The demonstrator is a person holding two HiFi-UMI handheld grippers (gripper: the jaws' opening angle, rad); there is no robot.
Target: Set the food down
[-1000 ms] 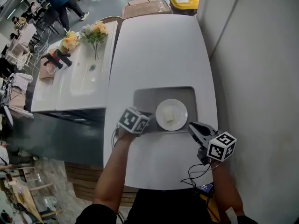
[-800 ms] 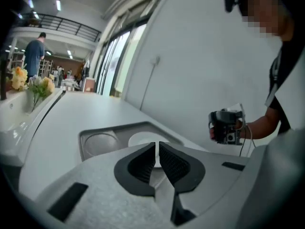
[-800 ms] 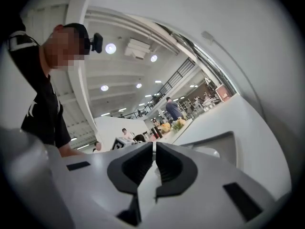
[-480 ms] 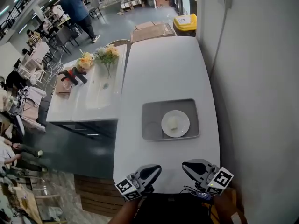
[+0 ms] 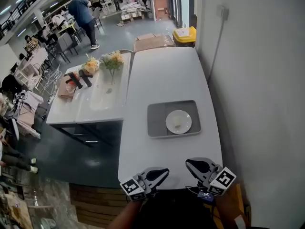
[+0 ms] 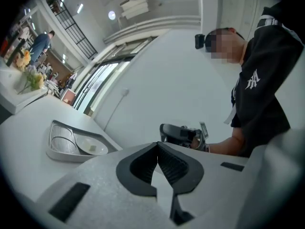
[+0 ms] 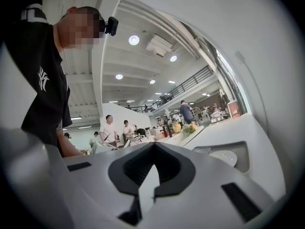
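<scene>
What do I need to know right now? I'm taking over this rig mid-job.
Left tool: shut, empty, over the table's near edge.
Right tool: shut, empty, beside it.
Things: the food lies on the white plate, which sits in the right part of the grey tray.
Done: the food is set down.
Left: apparently nothing.

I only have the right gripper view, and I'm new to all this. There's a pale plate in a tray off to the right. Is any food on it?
Observer: Yes. The head view shows a small pale piece of food near the middle of the plate, which sits inside the grey tray.
Operator: And the other gripper, is it carrying something?
Observer: No. In the left gripper view, the left gripper has its jaws together with nothing between them.
</scene>
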